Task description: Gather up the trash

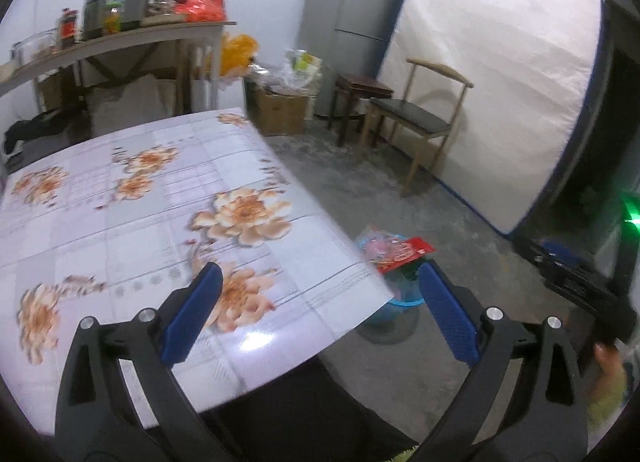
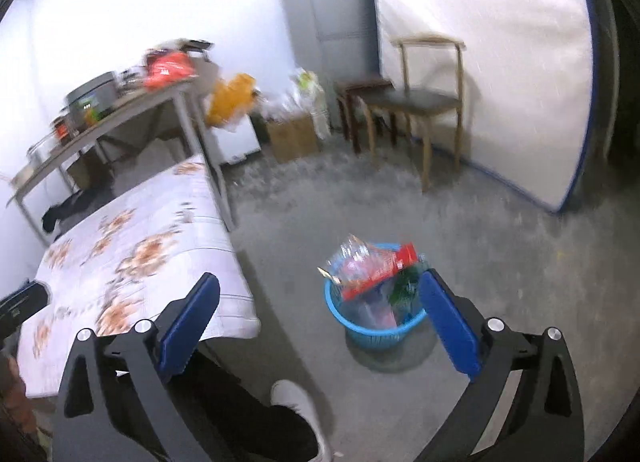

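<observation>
A blue plastic bin (image 2: 374,328) stands on the concrete floor to the right of the table, stuffed with wrappers: a red packet (image 2: 380,270) and clear plastic stick out of its top. In the left wrist view the same bin (image 1: 400,304) peeks out past the table's corner under a red packet (image 1: 404,254). My left gripper (image 1: 320,282) hangs open over that corner, nothing between its blue pads. Above the floor, my right gripper (image 2: 320,292) is open and empty, its right pad just in front of the bin's rim.
The table (image 1: 140,222) carries a floral cloth with no objects in view on it. Behind it are a cluttered side table (image 1: 120,38), a cardboard box (image 1: 280,112), a stool and wooden chair (image 1: 416,118), a grey fridge (image 1: 352,22) and a leaning mattress (image 1: 500,82). A white shoe (image 2: 298,402) shows below.
</observation>
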